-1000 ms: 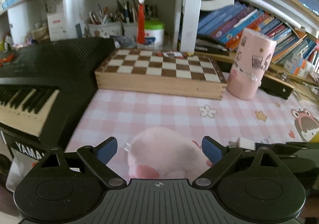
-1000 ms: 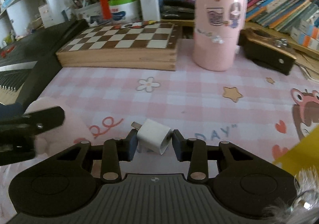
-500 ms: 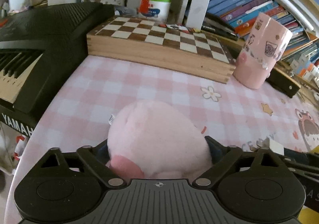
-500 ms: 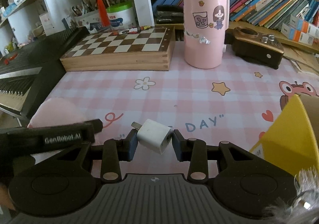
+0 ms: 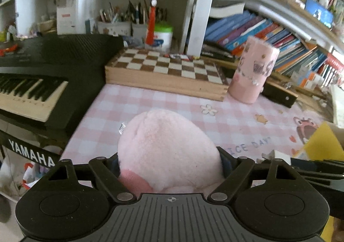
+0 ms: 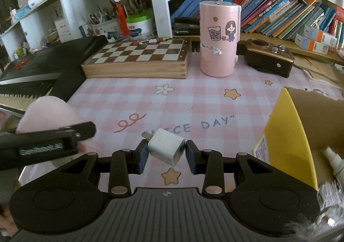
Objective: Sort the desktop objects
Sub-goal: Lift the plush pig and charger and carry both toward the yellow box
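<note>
Two low wrist views, both aimed at the chessboard

The left wrist view sits low over the worktop [image 5: 150, 100], looking along its tongs [image 5: 169, 162] toward the chessboard [image 5: 167, 70] ahead. The right wrist view looks along its own tongs [image 6: 165, 151] at the same chessboard [image 6: 137, 57] from further right. Both share the pink cylinder [image 5: 251, 74] [image 6: 218, 39] right of the chessboard, and each catches the other's tongs at its edge.

"YAMAHA" on keyboard [image 5: 32, 154]; "DAY" on tablecloth [image 6: 215, 100]
</note>
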### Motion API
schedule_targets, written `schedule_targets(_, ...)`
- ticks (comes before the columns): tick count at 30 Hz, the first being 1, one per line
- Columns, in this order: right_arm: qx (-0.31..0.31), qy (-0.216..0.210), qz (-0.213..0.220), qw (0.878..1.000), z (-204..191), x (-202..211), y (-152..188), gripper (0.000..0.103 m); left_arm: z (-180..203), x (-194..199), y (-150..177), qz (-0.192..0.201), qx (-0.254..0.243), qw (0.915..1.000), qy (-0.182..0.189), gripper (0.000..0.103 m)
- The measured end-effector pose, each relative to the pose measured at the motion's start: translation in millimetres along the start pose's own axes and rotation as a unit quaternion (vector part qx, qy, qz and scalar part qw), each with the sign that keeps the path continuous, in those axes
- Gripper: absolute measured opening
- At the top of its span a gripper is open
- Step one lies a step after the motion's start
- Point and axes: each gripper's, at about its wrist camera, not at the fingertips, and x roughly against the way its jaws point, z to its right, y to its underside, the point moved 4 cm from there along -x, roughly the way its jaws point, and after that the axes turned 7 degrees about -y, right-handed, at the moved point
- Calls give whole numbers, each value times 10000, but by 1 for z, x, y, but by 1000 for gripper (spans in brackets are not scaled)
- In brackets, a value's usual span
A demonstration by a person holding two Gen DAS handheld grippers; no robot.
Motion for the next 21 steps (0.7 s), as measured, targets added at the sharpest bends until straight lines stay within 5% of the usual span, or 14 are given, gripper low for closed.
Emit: schedule_targets(21, 185, -253, 96, 9995, -55, 110, 66, 35, -33, 142, 57, 511, -421, 9968, 454, 85)
